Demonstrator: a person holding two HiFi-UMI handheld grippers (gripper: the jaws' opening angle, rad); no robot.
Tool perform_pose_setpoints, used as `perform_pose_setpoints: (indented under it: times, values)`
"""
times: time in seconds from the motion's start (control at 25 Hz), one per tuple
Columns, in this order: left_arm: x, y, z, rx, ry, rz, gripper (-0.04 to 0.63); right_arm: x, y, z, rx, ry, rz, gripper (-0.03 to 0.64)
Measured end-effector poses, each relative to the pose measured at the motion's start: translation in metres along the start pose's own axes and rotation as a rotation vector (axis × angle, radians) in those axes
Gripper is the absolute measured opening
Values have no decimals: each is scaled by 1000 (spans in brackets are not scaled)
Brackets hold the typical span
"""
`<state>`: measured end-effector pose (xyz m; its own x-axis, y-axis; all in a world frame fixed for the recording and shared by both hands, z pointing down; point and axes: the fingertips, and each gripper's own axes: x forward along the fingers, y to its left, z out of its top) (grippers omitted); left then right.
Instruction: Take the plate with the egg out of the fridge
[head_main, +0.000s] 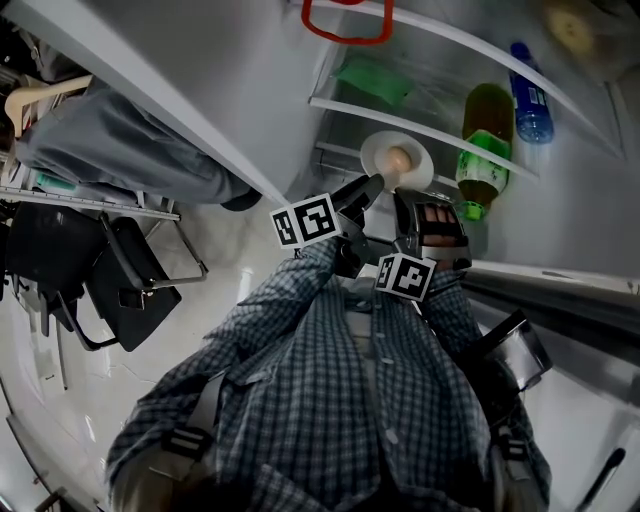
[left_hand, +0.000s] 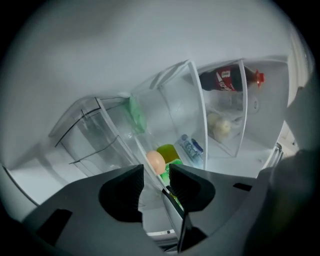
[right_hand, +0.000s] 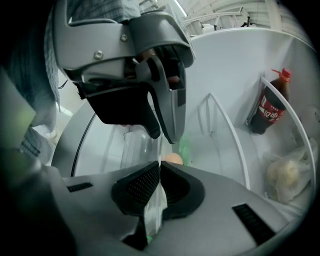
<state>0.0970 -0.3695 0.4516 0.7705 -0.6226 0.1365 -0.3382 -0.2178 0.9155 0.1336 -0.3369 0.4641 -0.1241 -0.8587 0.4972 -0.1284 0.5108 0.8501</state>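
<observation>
Half done at best: the right gripper (right_hand: 159, 170) is pinched on the rim of the plate (head_main: 377, 148), which carries the egg (head_main: 399, 158) just before the fridge shelves (head_main: 430, 130) (not yet clear of them, I judge). The left gripper (left_hand: 156, 174) stands spread, gripping nothing; drawing the plate out remains.

Egg (head_main: 399, 158) on the plate (head_main: 378, 150), plate in front of a fridge shelf (head_main: 345, 108), tall bottle (head_main: 485, 135) just right of the plate, smaller bottle (head_main: 530, 95) further right and behind, right hand-held gripper (right_hand: 159, 170) clamped on the plate's near rim, left hand-held gripper (left_hand: 156, 172) beside it on the left, rim between its parted jaws.
</observation>
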Motion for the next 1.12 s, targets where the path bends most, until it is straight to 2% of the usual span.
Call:
perform_pose_setpoints:
  times: [0.24,0.36,0.44,0.64,0.8,0.88,0.96,1.04,1.12]
  values:
    - [3,12,0,-125,-33,-11,143,-4,8,1,-36,-10,10,17]
    - [1,17,2,-219,-70,-33,136,-5,10,2,-41,-16,17,17]
    - [0,21,3,-265,-86,-32,70,-5,12,3,-38,-19,23,18]
    - [0,28,0,-300,-95,-10,49,-4,18,3,-39,-25,33,18]
    - [0,35,0,-315,-102,3,40,-6,23,-3,38,-19,75,18]
    - [-1,38,1,-320,-103,11,36,-9,25,-8,144,-22,107,20]
    - [-1,40,0,-319,-103,16,31,-11,25,-14,327,-27,149,20]
    - [-1,41,0,-325,-107,13,29,-14,23,-21,587,-37,187,20]
    - [0,42,1,-328,-111,9,29,-17,19,-29,902,-53,221,20]
